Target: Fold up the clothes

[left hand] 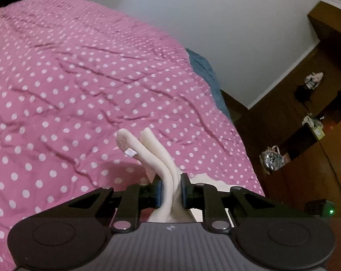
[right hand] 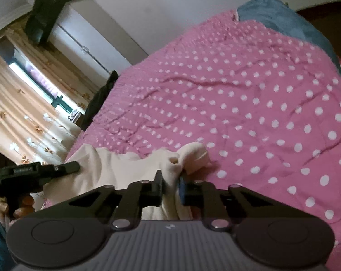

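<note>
Both grippers clamped on the cream garment (right hand: 116, 169), held above the pink polka-dot bed cover (left hand: 80, 85). Left hand-held gripper (left hand: 171, 190) pinches two folded edge strips that stick up past its pads. Right hand-held gripper (right hand: 170, 186) pinches a bunched section; the rest sags left toward the left unit.

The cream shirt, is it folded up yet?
Not yet. The cream shirt hangs bunched between both tools, left and right, above the pink bedspread.
</note>
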Tool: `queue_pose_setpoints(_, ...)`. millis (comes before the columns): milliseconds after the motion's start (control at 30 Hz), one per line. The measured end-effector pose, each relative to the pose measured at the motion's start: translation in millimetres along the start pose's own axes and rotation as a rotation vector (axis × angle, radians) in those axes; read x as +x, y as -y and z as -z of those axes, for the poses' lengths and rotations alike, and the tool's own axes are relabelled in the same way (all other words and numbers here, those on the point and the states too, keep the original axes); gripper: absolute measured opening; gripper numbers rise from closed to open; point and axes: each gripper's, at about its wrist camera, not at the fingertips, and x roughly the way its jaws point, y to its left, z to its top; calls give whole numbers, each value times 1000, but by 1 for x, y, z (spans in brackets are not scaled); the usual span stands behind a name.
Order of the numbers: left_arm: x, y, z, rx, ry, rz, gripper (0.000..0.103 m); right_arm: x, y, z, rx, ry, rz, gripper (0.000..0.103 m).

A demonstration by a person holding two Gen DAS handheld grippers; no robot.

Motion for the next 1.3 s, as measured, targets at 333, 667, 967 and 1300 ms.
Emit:
queue_pose_setpoints(333,3,62,-21,119,26,72,16,-64,-22,-29,-76,187,49,10)
queue_pose_setpoints(667,58,121,-22,179,-11,141,10,-106,3,-53,-126,268,258,10)
queue_pose_setpoints(967,102,136,-5,216,-95,121,8,-93,46,-52,-120,227,457,11)
queue_pose_setpoints(1300,118,137,16,275,-179,101,10,-76,59,-49,-142,233,572,32)
